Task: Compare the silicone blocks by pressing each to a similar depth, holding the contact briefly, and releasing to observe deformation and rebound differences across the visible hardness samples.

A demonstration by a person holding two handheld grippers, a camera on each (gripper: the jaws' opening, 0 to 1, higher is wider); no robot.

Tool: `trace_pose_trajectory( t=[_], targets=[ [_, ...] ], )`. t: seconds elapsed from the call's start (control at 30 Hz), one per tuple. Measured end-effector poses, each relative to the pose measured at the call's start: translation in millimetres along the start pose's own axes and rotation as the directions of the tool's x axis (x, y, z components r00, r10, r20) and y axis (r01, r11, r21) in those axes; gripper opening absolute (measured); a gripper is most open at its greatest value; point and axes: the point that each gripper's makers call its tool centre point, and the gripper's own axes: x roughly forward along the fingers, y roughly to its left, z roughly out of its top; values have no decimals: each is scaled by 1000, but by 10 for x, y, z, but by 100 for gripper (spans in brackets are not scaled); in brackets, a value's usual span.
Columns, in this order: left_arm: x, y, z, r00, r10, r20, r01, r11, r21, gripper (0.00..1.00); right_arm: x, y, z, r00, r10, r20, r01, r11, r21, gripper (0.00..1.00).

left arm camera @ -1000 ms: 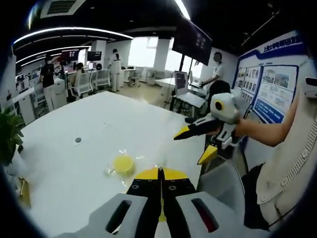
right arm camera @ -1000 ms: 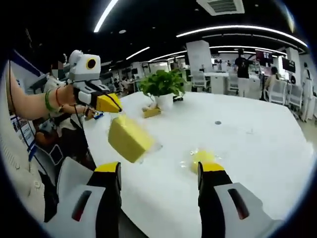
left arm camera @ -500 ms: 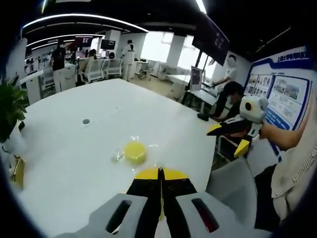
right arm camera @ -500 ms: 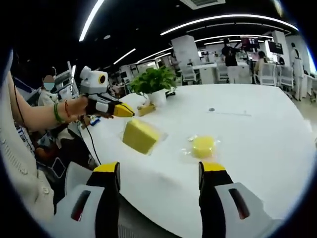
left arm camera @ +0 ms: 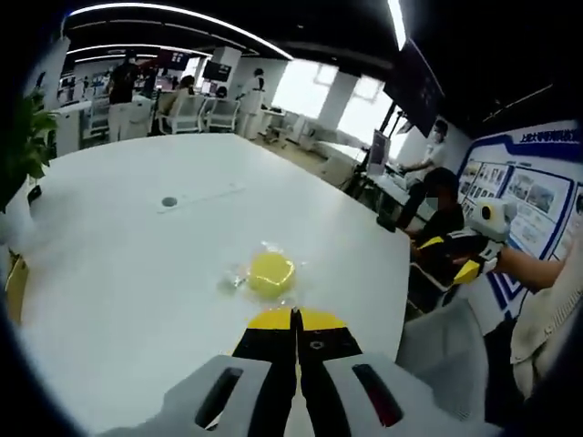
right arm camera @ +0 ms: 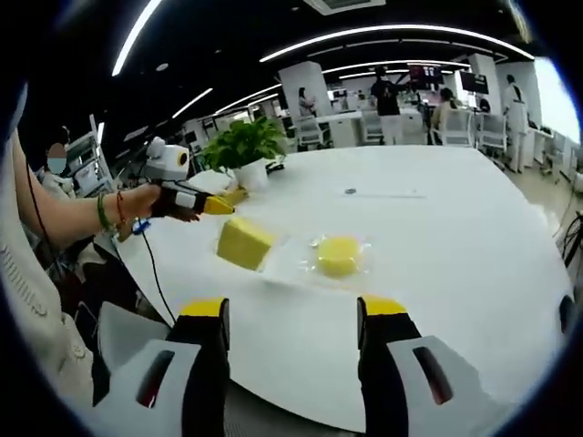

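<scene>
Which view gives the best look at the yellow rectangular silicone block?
The right gripper view: the yellow rectangular silicone block lies unobstructed on the white table, beside the round yellow silicone block. The left gripper view shows the round block on the table; I cannot pick out the rectangular block there.

We identify the setting as an open-plan office. A large white table [right arm camera: 474,228] stands under linear ceiling lights [right arm camera: 401,36], with desks and office chairs [left arm camera: 196,109] behind, a wall screen [left arm camera: 414,82], and probably information posters [left arm camera: 524,196].
</scene>
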Motion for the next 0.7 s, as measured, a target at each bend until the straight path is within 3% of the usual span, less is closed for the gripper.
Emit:
trace_pose_trajectory(
  t=[0.17, 0.3, 0.43, 0.7],
  targets=[
    [56, 221, 40, 1000, 5, 8, -5, 1000, -12, 0, -1, 34, 4, 1000, 11, -1, -11, 1000, 13, 59],
    [85, 395, 74, 1000, 19, 22, -18, 1000, -17, 0, 3, 91, 17, 1000, 18, 12, -18, 1000, -24, 67],
    [90, 565, 165, 997, 27, 66, -24, 999, -38, 0, -1, 155, 66, 998, 28, 51, -26, 999, -43, 76],
    [104, 1017, 264, 986, 109, 126, -100, 992, -76, 0, 11, 102, -44, 1000, -5, 7, 5, 999, -44, 76]
  ],
)
